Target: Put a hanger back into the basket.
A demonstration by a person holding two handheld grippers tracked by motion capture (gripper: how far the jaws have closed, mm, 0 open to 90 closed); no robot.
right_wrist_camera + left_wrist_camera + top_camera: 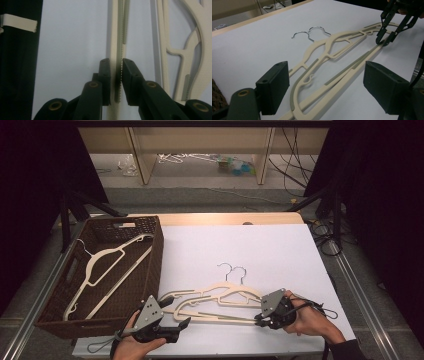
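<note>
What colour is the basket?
Dark brown woven wicker basket, clearest in the high view.

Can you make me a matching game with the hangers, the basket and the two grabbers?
Things:
1. left hand-held gripper
2. right hand-held gripper
3. brown woven wicker basket
4. two cream plastic hangers with metal hooks

States:
A. holds one cream hanger inside
B. jaws open
C. lying on the white table
D. jaws shut on a hanger's bottom bar

Pairs: 1-B, 2-D, 3-A, 4-C
</note>
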